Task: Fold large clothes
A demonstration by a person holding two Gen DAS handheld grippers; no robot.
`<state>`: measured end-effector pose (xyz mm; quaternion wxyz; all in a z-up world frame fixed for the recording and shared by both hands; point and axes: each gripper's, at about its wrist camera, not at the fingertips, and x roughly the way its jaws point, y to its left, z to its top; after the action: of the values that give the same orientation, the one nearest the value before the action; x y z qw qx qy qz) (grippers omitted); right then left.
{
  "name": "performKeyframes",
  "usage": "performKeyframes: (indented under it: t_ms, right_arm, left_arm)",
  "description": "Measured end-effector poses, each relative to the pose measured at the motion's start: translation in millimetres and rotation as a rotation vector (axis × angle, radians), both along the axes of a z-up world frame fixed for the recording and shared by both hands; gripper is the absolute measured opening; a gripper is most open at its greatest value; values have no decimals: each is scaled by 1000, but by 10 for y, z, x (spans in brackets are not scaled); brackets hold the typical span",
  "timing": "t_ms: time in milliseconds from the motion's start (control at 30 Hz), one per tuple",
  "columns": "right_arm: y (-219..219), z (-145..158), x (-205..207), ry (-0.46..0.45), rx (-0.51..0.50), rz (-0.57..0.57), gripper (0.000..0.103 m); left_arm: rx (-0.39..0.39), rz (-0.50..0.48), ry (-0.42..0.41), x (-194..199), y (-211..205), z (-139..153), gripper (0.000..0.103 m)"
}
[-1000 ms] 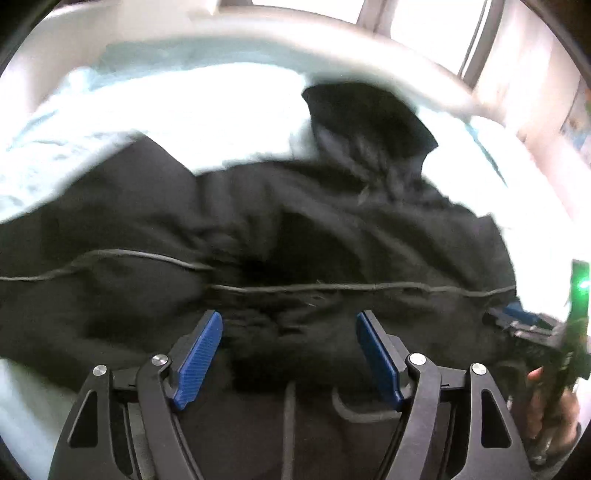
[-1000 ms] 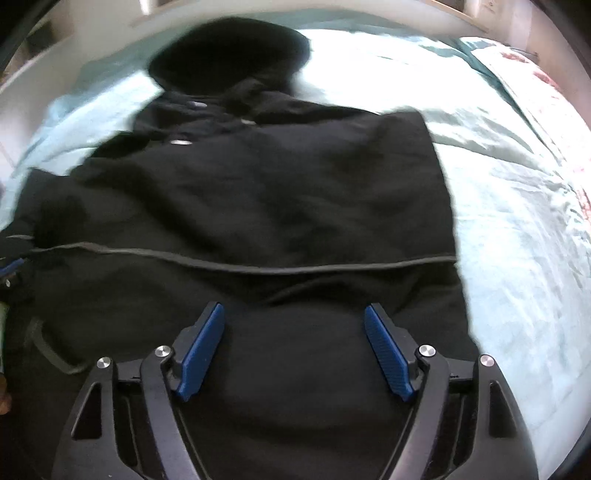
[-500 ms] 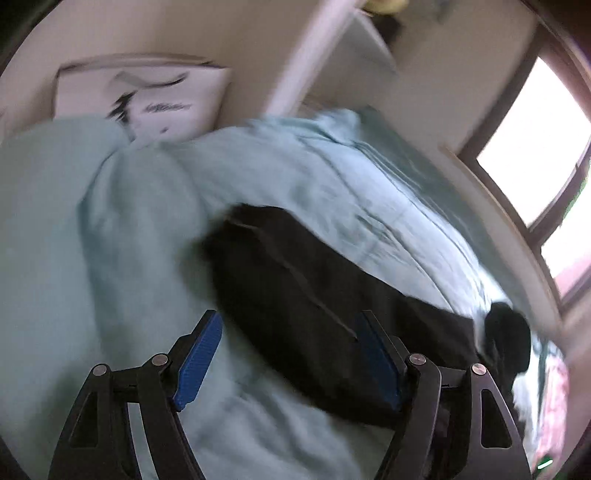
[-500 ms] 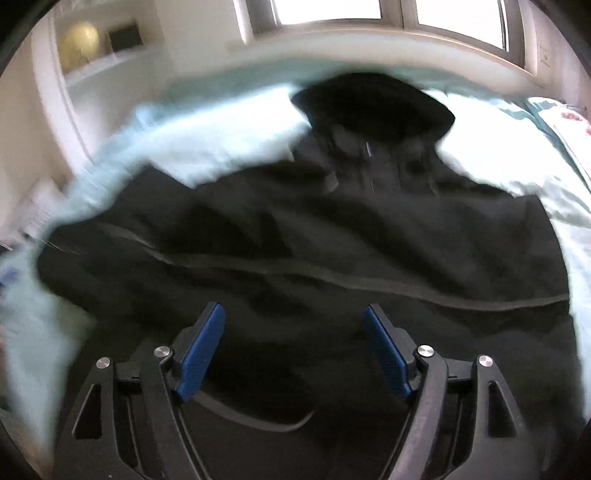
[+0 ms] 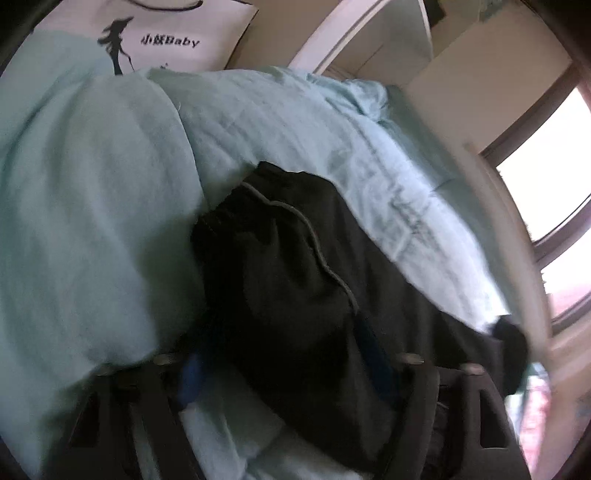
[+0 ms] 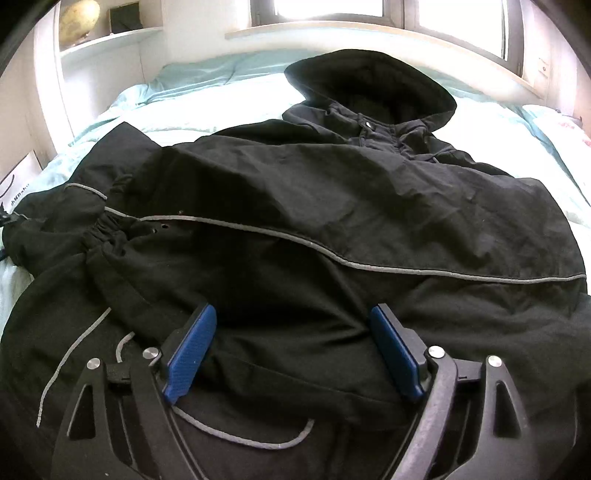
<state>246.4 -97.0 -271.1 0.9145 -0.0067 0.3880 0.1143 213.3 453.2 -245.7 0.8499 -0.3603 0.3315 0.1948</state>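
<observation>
A large black hooded jacket (image 6: 332, 221) lies spread over a pale blue-green bedcover (image 6: 207, 96), filling most of the right wrist view, with its hood (image 6: 373, 85) at the upper centre of the frame below a bright window (image 6: 325, 7). A thin grey piping line (image 6: 369, 267) runs across the jacket from the left of the frame to the right edge. The right gripper (image 6: 295, 350) sits at the bottom centre of that view, its blue-padded fingers (image 6: 190, 350) spread wide with nothing between them but the cloth lying under them; it grips nothing. In the left wrist view, which is blurred, a sleeve end (image 5: 295, 266) of the jacket with a gathered cuff (image 5: 218, 221) reaches from the centre toward the lower right, resting on the bedcover. The left gripper (image 5: 284, 373) is at the bottom of the frame, and the dark cloth passes between its fingers; the blur makes it impossible to tell whether they are clamped on the sleeve or only around it. The step in hand looks like bringing this sleeve in across the body, an early fold. The next move probably calls for a firm hold on the cuff and carrying it over the torso without dragging the rest. A white paper bag (image 5: 159, 37) printed with dark lettering stands at the upper left of the left view; what it holds cannot be seen.
</observation>
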Motion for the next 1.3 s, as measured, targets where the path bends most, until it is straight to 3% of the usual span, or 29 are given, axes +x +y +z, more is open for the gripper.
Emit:
performKeyframes:
  t_ms: [33, 67, 100, 267, 467, 600, 767, 933, 1067, 1133, 1233, 1300]
  right_arm:
    - [4, 2, -6, 0, 1, 0, 88]
    - [12, -7, 8, -1, 2, -1, 88]
    - [16, -6, 6, -1, 3, -1, 88]
    - [22, -3, 2, -2, 4, -1, 88]
    - [-19, 61, -34, 3, 12, -24, 88]
    - [-190, 367, -188, -48, 50, -73, 88]
    - [-566, 823, -350, -86, 123, -95, 88]
    - [-876, 1080, -498, -131, 53, -116, 88]
    - [-1067, 1064, -549, -133, 11, -142, 88]
    - [-1146, 988, -538, -112, 5, -147, 88]
    - [-1229, 835, -461, -49, 8, -158, 88]
    - [-1261, 740, -384, 3, 22, -154, 88]
  left_arm:
    - [20, 3, -4, -1, -42, 25, 37]
    - [42, 4, -25, -28, -75, 79, 25]
    - [83, 4, -54, -96, -147, 169, 22]
    - [275, -53, -210, -371, -614, 703, 21]
    - [382, -267, -322, -323, -1483, 1245, 20]
    - [457, -451, -346, -90, -2343, 1407, 20]
    - [514, -650, -321, 287, -3440, 1289, 20]
    - [451, -801, -255, 611, -4185, 1018, 20]
    - [393, -912, -152, 786, -4693, 646, 20]
    - [356, -989, -60, 904, -4935, 358, 20]
    - [396, -1034, 73, 973, -5171, 0, 23]
    - [408, -1046, 77, 946, -5189, -29, 29]
